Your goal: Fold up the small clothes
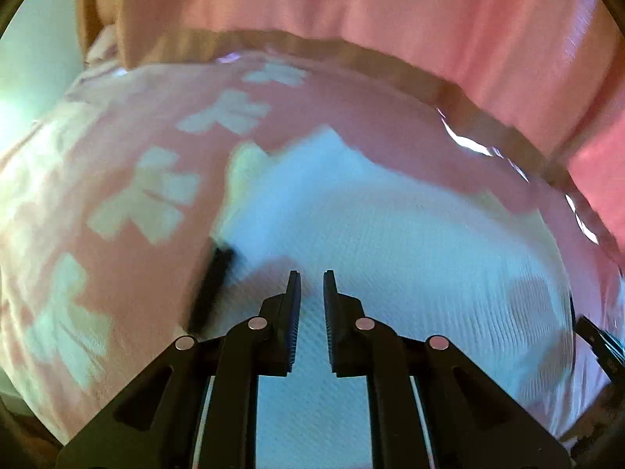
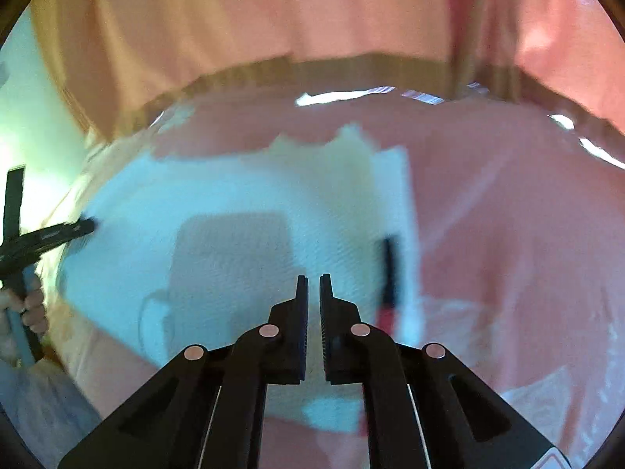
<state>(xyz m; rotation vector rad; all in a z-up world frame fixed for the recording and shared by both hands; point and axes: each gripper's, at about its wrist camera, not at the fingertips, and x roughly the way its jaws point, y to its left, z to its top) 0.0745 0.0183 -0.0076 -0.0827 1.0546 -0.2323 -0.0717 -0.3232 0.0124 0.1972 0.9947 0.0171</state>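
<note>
The left hand-held gripper (image 1: 312, 273) hangs over a white garment (image 1: 390, 242), its two fingers parted by a narrow gap with nothing between them; it is released, and whether the tips touch the fabric cannot be told. In the right wrist view, the right hand-held gripper (image 2: 313, 276) is in much the same pose, its fingers nearly together but with a slim slot of white cloth showing through, grasping nothing.

The white garment (image 2: 234, 234) lies flat on a pink cloth (image 1: 78, 203) printed with pale blocky shapes, which covers the counter (image 1: 390, 62); a brown edge of that counter shows at the far side. The garment has a fine ribbed or knitted texture and looks roughly rectangular in the right wrist view, with an uneven far edge and a straight right edge. A darker squarish patch sits on the fabric ahead of the right hand-held gripper. A small dark strip (image 2: 388, 269) lies near the garment's right edge, with a reddish bit at its near end; both views are blurred, so what it is cannot be told.

At the far left of the right wrist view, the left hand-held gripper (image 2: 84, 227) reaches the garment's left edge, with a hand (image 2: 31, 305) clasping its blue handle. Pink curtains (image 2: 273, 11) hang behind the counter.
</note>
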